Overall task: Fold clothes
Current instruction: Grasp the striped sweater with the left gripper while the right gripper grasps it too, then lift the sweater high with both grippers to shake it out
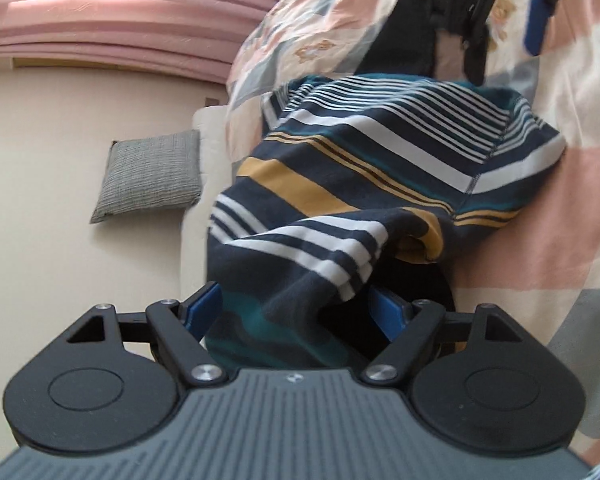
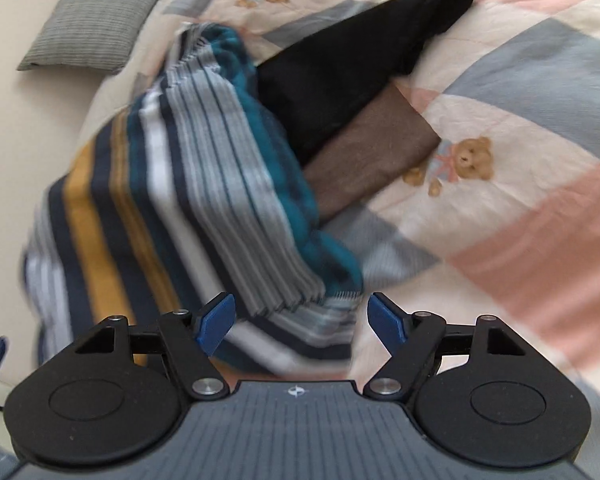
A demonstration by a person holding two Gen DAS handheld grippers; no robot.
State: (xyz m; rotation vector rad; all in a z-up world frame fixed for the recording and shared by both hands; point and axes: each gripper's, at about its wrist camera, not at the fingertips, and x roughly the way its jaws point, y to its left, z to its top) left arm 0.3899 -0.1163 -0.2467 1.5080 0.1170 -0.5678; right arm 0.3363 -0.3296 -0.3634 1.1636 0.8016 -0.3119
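A soft knitted garment with navy, white, mustard-yellow and teal stripes (image 1: 364,184) is seen lying crumpled on a bed covered by a patchwork quilt of pink, grey-blue and cream squares with small printed teddy bears (image 2: 532,184). The garment is found near the edge of the bed that borders the pale floor. One part of it is drawn up in loose folds towards the left tool (image 1: 296,312), whose blue plastic fingers (image 1: 204,312) are spread wide with the fabric bunched between them; whether the cloth is really pinched cannot be told, since the fingers stand apart and the fabric only fills the gap. A thin stitched seam is visible along the striped cloth in the left wrist view.

The right tool (image 2: 300,320) is seen released, its two blue fingers (image 2: 220,318) apart, with the folded striped edge lying just in front of them; this view is blurred. Beside the striped garment, further from the bed's edge, a flat brown folded cloth (image 2: 372,156) is laid, and a black, matte, pointed piece of fabric (image 2: 360,60) rests partly over it. A square grey woven cushion with fine lines (image 2: 88,24) lies beyond the bed's edge on a pale surface. A stack of pink rounded foam-like layers (image 1: 116,20) is seen in the left wrist view.
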